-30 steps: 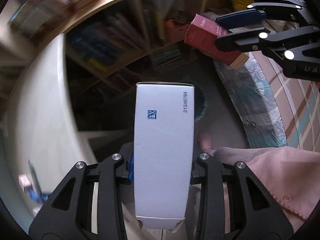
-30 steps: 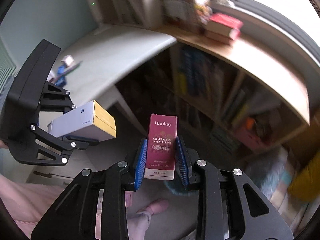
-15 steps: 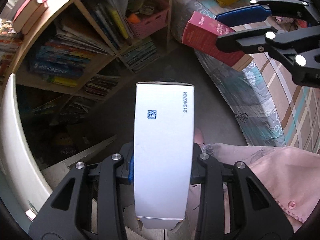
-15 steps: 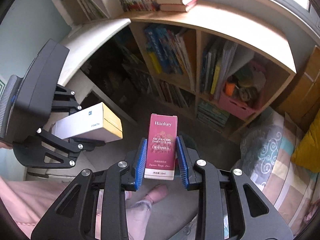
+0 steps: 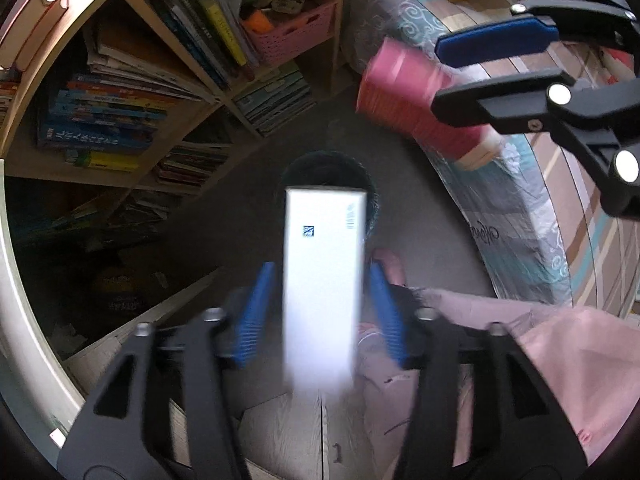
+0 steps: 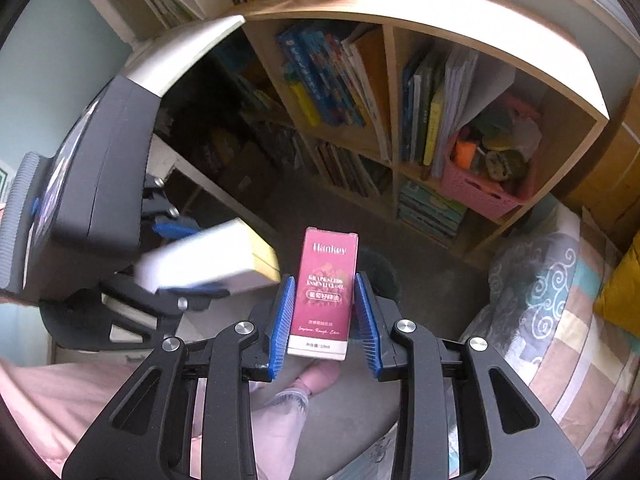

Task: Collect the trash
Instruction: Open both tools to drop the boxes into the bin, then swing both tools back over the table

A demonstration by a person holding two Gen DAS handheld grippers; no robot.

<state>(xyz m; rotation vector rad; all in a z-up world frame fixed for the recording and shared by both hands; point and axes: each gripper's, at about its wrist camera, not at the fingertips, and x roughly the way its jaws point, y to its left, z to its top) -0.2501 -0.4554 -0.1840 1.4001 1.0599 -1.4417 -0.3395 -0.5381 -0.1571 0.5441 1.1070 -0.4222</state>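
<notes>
In the left wrist view my left gripper (image 5: 320,296) has spread its blue pads, and the white box (image 5: 322,280) is blurred and loose between them, above a dark round bin (image 5: 372,188) on the floor. In the right wrist view my right gripper (image 6: 324,304) is also open, with small gaps between the pads and the maroon Hankey box (image 6: 324,292), which hangs between them over the same dark bin (image 6: 384,272). The maroon box (image 5: 420,108) also shows blurred at the upper right of the left wrist view. The white box (image 6: 208,264) shows blurred in the right wrist view.
A wooden bookshelf (image 6: 400,92) full of books with a pink basket (image 6: 488,184) stands behind the bin. A bed with a patterned cover (image 5: 532,208) is on the right. A white desk edge (image 5: 16,280) is on the left. My pink-clad legs and slipper (image 6: 316,376) are below.
Both grippers have opened. The white box and the maroon box have come free and are dropping toward the bin. The view has tilted down toward the floor.
</notes>
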